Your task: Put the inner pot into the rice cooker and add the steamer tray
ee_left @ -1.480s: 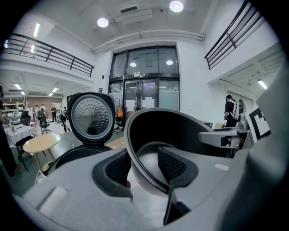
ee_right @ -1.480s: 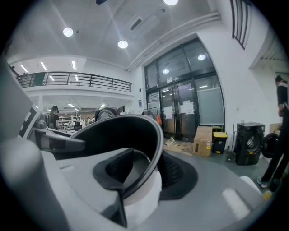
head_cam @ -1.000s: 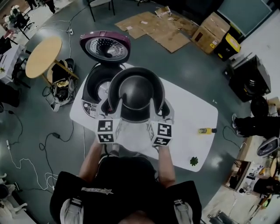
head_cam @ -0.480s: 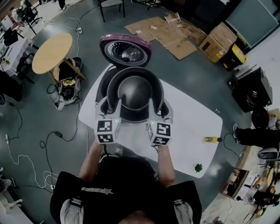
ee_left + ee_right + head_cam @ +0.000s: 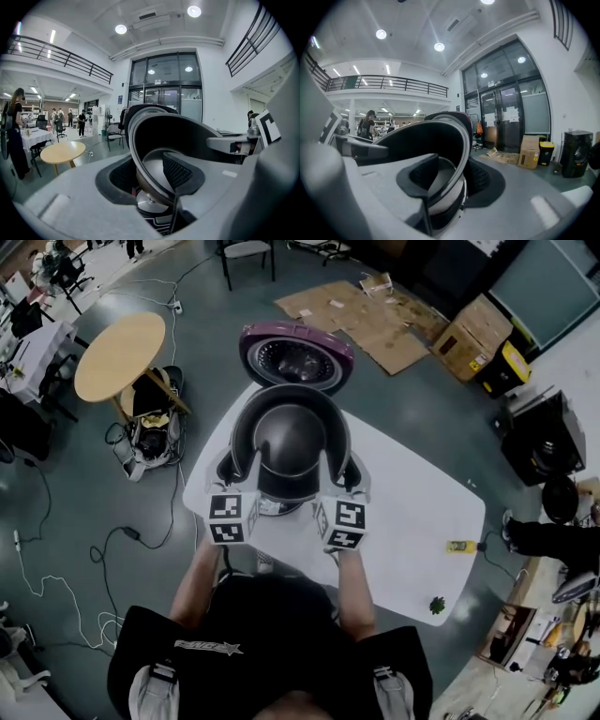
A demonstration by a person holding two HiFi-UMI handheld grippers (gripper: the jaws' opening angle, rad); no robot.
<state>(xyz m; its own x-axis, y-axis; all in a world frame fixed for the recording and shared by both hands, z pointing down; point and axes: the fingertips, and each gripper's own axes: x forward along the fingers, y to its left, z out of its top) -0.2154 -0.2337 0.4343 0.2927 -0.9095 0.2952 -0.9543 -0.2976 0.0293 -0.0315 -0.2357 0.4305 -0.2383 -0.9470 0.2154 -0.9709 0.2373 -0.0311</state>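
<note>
The dark inner pot (image 5: 291, 442) hangs above the white table, held by its rim on both sides. My left gripper (image 5: 230, 471) is shut on the pot's left rim (image 5: 140, 154), and my right gripper (image 5: 351, 476) is shut on its right rim (image 5: 461, 140). The pot covers nearly all of the rice cooker's body; only a strip of its front panel (image 5: 270, 507) shows below the pot. In the left gripper view the cooker's body (image 5: 152, 218) sits right under the pot's base. The cooker's purple-edged lid (image 5: 296, 354) stands open behind.
To the right of the white table (image 5: 412, 512) lie a small yellow object (image 5: 459, 547) and a small green one (image 5: 437, 605). A round wooden table (image 5: 120, 354) and a bag (image 5: 150, 427) stand on the floor at left. Flattened cardboard (image 5: 366, 315) lies beyond.
Both grippers have carried the pot sideways to the left, from beside the cooker's open body to directly above it. The body, visible a second ago, is now hidden under the pot.
</note>
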